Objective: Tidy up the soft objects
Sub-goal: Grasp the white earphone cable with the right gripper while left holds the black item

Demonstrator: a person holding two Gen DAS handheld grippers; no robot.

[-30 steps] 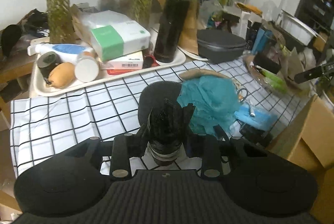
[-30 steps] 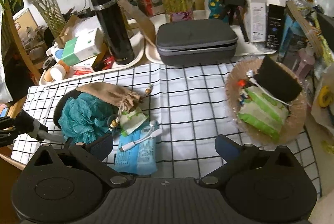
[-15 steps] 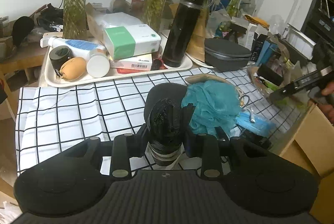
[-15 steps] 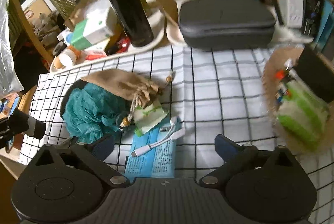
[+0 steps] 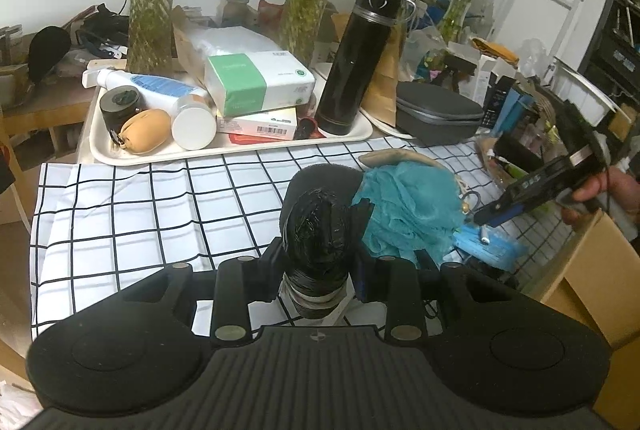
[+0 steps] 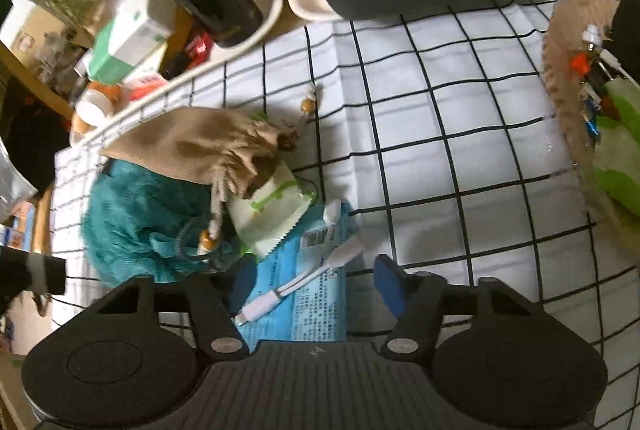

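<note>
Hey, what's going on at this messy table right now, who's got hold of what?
A person is tidying soft things on a checked tablecloth with a handheld gripper in each hand. The left gripper is shut on a black wrapped roll. The right gripper is open and empty, low over a blue packet with a white adapter cable lying on it. Just beside lie a teal mesh bath pouf, a tan drawstring pouch and a small white-and-green packet.

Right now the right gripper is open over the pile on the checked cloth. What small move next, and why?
Probably lower the right gripper a little onto the blue packet and close. Its fingers already straddle the packet and the white adapter cable lying on it, while the left gripper is occupied, shut on a black-wrapped roll.
</note>
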